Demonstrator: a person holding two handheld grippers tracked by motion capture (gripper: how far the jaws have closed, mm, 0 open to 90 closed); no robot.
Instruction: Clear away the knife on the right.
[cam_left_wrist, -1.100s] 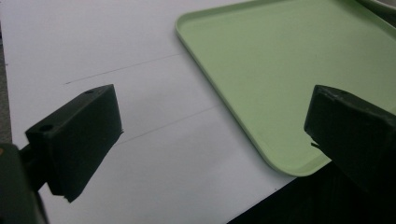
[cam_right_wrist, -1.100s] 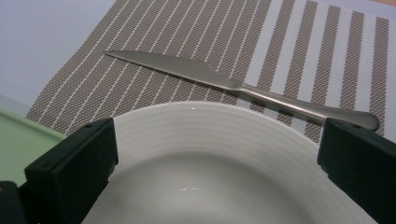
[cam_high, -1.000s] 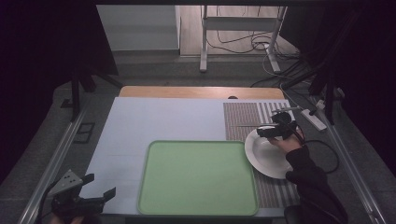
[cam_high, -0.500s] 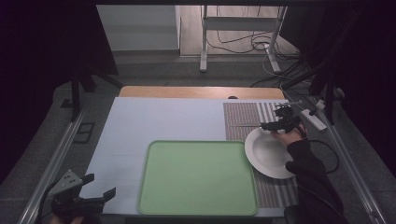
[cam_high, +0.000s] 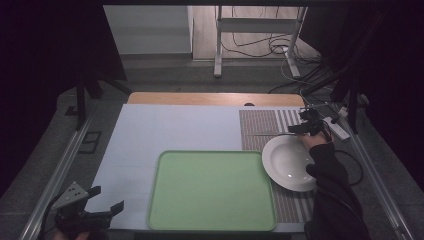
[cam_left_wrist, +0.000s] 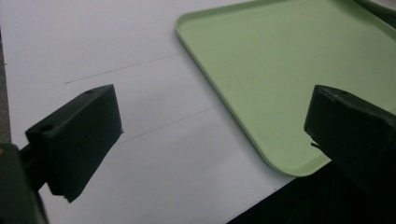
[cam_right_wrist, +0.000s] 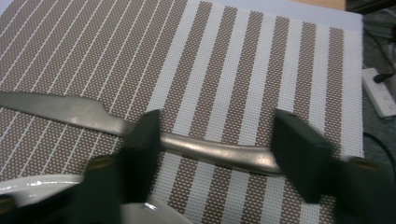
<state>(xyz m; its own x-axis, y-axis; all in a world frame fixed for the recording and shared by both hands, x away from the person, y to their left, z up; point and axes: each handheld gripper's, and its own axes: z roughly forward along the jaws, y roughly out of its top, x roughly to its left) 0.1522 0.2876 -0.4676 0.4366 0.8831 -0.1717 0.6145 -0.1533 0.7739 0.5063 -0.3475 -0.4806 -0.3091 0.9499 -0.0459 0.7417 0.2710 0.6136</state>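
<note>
A metal knife (cam_right_wrist: 70, 112) lies flat on the brown-and-white striped placemat (cam_right_wrist: 233, 56), just beyond a white plate (cam_high: 290, 162). In the high view the knife (cam_high: 267, 134) points left from my right gripper (cam_high: 306, 127). My right gripper (cam_right_wrist: 217, 130) is open, its jaws standing either side of the knife's handle without closing on it. My left gripper (cam_high: 107, 199) hovers at the table's front left corner, open and holding nothing. In its own view my left gripper (cam_left_wrist: 212, 112) looks across the white tabletop at the near corner of a green tray (cam_left_wrist: 280, 70).
The green tray (cam_high: 212, 187) lies front and centre, with the plate touching its right edge. The plate's rim (cam_right_wrist: 37, 184) shows under the right gripper. A white power strip (cam_high: 337, 128) and cables lie off the table's right edge.
My right gripper has moved from over the plate's far rim away to the knife on the placemat. The left gripper has stayed where it was.
</note>
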